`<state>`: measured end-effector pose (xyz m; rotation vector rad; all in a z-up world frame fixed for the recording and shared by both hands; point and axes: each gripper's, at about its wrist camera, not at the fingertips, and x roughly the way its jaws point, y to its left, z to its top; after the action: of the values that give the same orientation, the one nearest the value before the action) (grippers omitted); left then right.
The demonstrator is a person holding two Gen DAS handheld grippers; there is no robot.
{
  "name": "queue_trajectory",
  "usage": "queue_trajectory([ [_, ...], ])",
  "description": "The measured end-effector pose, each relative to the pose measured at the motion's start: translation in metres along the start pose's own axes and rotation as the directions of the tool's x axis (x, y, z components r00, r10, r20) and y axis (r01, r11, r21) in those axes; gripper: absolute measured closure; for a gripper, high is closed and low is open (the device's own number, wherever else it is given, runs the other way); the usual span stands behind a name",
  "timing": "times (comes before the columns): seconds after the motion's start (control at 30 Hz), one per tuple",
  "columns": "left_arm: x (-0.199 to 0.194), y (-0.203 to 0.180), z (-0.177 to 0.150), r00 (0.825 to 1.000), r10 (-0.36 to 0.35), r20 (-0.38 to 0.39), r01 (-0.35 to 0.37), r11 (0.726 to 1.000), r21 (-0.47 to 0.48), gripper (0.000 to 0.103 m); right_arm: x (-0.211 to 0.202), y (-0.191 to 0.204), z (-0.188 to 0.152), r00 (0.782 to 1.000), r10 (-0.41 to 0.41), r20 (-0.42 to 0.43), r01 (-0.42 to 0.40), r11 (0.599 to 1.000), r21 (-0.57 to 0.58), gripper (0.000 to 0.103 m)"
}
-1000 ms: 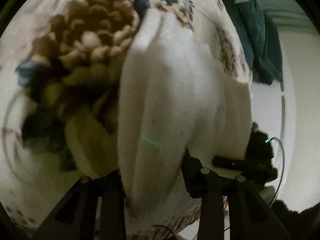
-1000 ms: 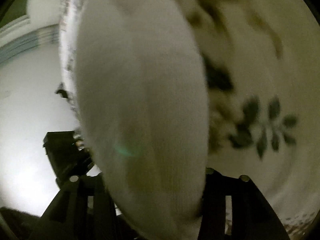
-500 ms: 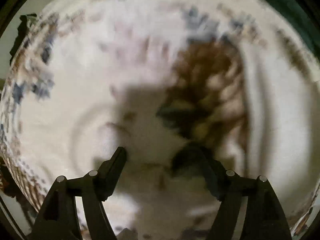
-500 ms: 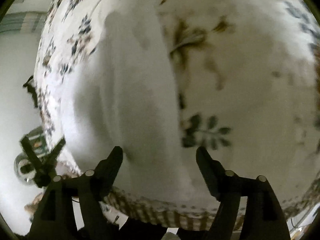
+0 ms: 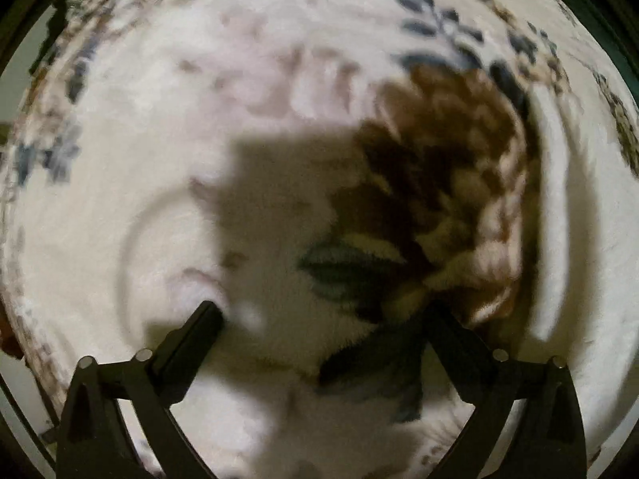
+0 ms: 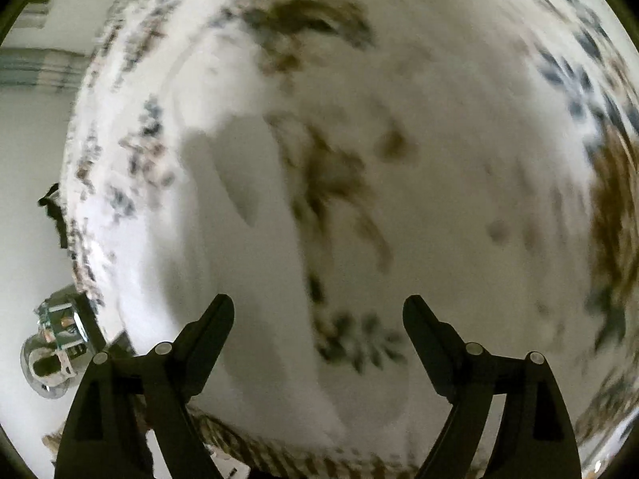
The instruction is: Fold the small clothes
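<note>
Both the left gripper (image 5: 323,311) and right gripper (image 6: 319,311) hover with fingers spread and empty above the floral blanket (image 5: 159,159), where the white garment (image 6: 239,279) lies flat, apparently folded already.

Left gripper (image 5: 323,315), right gripper (image 6: 318,307): agape.

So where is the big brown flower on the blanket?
In the left wrist view, the big brown flower sits right of centre on the floral blanket, just above the left gripper, whose right fingertip lies at its lower edge.
</note>
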<state>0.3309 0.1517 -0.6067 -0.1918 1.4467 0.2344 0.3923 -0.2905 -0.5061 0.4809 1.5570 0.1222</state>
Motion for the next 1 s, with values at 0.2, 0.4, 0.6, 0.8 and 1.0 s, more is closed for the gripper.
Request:
queue_trajectory([
  [0.2,-0.058,-0.038,0.039,0.96,-0.22,0.174,0.228,0.973,-0.029,0.024,0.03,0.068,0.057,1.0,0.025,0.003,-0.025,0.983,-0.182,0.081],
  [0.4,-0.026,-0.12,0.071,0.955,-0.29,0.058,0.274,0.943,0.187,0.091,0.025,0.085,0.064,0.998,0.013,0.059,-0.002,0.984,-0.178,0.098],
  [0.6,-0.064,-0.106,0.076,0.922,-0.352,0.16,0.324,0.93,0.175,0.098,-0.01,0.067,0.069,0.99,0.079,0.113,-0.065,0.99,-0.124,0.098],
  [0.8,-0.069,-0.091,0.094,0.905,-0.375,0.202,0.363,0.927,0.097,0.098,-0.022,0.054,0.082,0.983,0.06,0.176,-0.038,0.992,-0.124,0.099],
  [1.0,-0.001,-0.109,0.113,0.913,-0.404,0.05,0.404,0.915,0.016,0.097,0.045,0.036,0.11,0.996,-0.049,0.08,0.055,0.996,-0.076,0.099],
])
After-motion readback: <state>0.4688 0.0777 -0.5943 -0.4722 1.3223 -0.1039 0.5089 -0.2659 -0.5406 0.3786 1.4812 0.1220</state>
